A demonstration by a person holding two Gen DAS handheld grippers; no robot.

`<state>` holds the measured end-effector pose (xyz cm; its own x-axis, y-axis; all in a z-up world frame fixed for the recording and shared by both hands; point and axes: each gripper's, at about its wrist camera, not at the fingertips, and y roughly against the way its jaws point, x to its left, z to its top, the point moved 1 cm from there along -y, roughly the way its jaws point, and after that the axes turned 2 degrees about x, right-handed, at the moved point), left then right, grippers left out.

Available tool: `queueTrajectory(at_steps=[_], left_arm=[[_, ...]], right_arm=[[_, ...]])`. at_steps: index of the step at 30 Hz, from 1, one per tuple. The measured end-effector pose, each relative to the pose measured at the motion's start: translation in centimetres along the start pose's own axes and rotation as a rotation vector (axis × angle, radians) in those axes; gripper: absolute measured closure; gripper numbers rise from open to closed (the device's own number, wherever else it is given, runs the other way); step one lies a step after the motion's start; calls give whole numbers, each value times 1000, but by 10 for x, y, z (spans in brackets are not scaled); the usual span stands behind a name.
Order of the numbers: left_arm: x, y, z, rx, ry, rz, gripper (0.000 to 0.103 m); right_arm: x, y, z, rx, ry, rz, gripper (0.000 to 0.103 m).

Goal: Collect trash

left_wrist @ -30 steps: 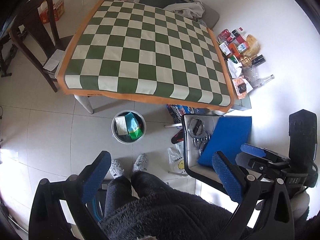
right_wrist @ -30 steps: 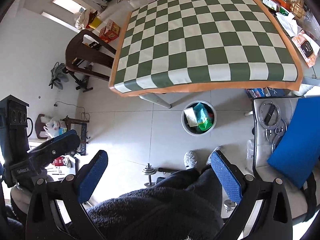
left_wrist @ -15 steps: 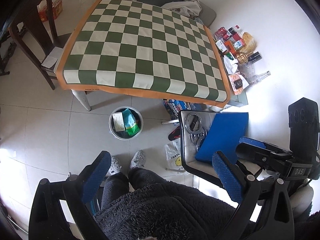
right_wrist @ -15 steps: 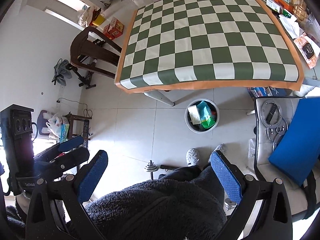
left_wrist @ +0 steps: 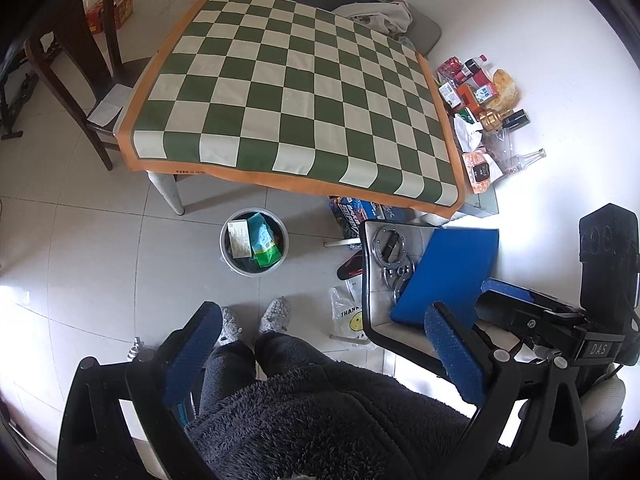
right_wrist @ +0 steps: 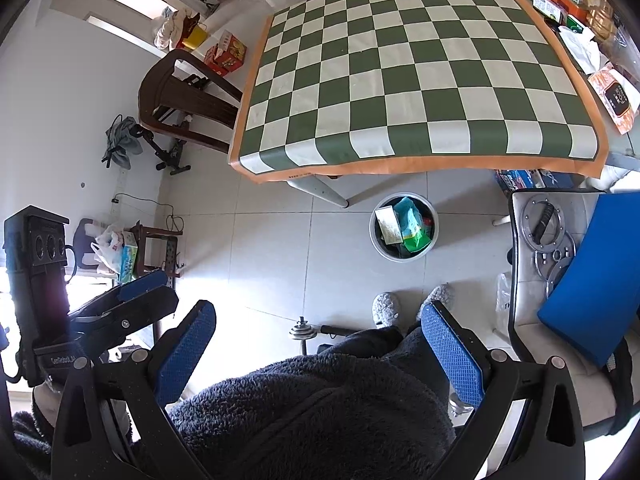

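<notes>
Left wrist view: both tools held high over the room, looking down past the person's dark fleece and grey slippers
Left tool (left_wrist: 320,344): jaws spread wide, nothing between the blue pads
Right tool (right_wrist: 316,344): same story, wide open and carrying nothing
Bin (left_wrist: 254,242): round grey one on the floor tiles, just in front of the worktop's near edge, with a white carton (left_wrist: 239,239) and a green packet (left_wrist: 262,240) already inside
Worktop (left_wrist: 296,100): checkered green-and-white cloth, its squares bare
Leftovers: clutter of packets and bottles (left_wrist: 478,96) along the worktop's far right side, and a plastic bag (left_wrist: 348,316) on the floor by the chair; I cannot tell whether any of it counts as trash
Progress: looks mostly done, or done, with trash binned and both tools free
</notes>
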<state>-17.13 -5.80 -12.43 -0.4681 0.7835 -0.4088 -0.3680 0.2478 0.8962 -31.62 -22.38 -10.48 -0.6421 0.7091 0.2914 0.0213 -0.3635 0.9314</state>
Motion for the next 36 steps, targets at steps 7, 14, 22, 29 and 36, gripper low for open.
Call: queueTrajectory(at_steps=[7, 14, 22, 29, 36], left_arm=[[1, -1, -3, 1, 6, 8, 0], [-5, -5, -11, 12, 8, 17, 0], [-14, -8, -11, 15, 5, 19, 0], [-16, -9, -11, 12, 16, 21, 0], [-19, -10, -11, 9, 22, 21, 0]], right_arm=[[1, -2, 1, 6, -4, 1, 0], [-1, -9, 0, 28, 1, 0, 0], [-4, -11, -3, 37, -13, -4, 0], [-6, -9, -3, 35, -19, -5, 0], [-7, -8, -4, 33, -24, -5, 0]])
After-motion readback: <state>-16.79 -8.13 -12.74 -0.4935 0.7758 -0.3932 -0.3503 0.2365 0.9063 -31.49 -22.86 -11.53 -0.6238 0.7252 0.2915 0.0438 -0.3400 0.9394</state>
